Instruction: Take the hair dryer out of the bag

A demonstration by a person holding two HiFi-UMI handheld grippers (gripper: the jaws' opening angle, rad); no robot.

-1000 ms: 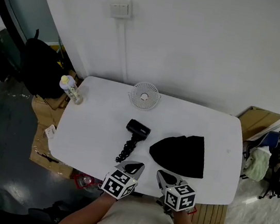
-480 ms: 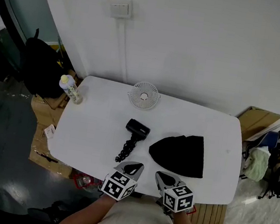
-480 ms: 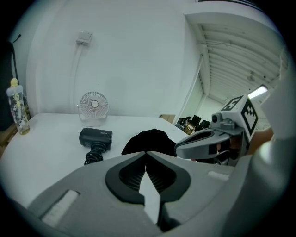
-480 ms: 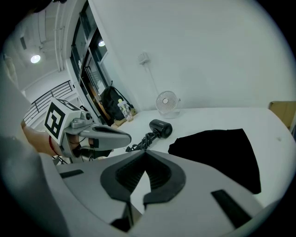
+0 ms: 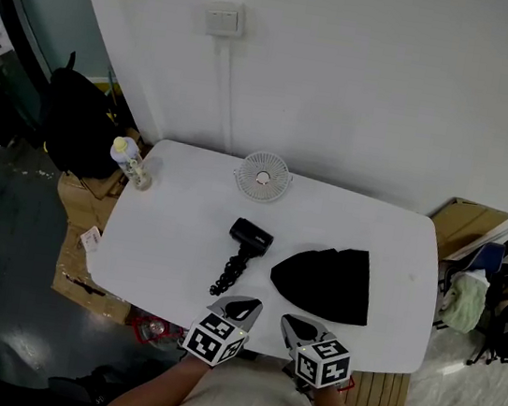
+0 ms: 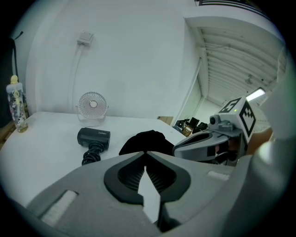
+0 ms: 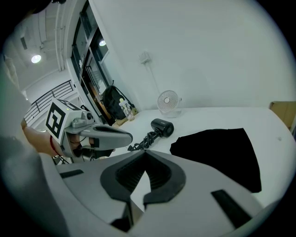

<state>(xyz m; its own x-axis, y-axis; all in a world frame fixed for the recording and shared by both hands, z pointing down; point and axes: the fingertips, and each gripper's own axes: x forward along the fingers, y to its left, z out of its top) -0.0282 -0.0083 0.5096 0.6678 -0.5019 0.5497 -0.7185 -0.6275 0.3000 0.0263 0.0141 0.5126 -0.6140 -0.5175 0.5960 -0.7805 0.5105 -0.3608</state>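
1. The hair dryer (image 5: 251, 236), small and black, lies out in the open near the middle of the white surface (image 5: 165, 231). Its body is on the wall side, and its coiled cord (image 5: 227, 276) trails from it towards the person.
2. Just to the right of the hair dryer, the black bag (image 5: 325, 282) lies flat and limp. A strip of bare surface separates the two. The bag's rounded end faces the cord.
3. Beyond the hair dryer, close to the wall, a small white desk fan (image 5: 263, 176) stands upright at the far edge of the surface.
4. Well to the left of the hair dryer, at the far left corner, a clear bottle (image 5: 129, 162) with a yellowish top stands upright.
5. The left gripper (image 5: 244, 307) hovers on the near side of the hair dryer, just past the end of the cord, over the near edge. It is tilted down towards the surface. Its jaws are pressed together with nothing between them.
6. The right gripper (image 5: 294, 323) hangs just beside the left one, further right of the hair dryer and in front of the bag. Its jaws also meet, and they are empty.
7. Both grippers are clear of the hair dryer, the cord and the bag.
8. High on the wall behind the hair dryer sits a switch plate (image 5: 223, 21), with a thin conduit running down from it towards the fan.
9. Far left of the hair dryer, past the bottle, a dark backpack (image 5: 75, 119) sits on the floor.
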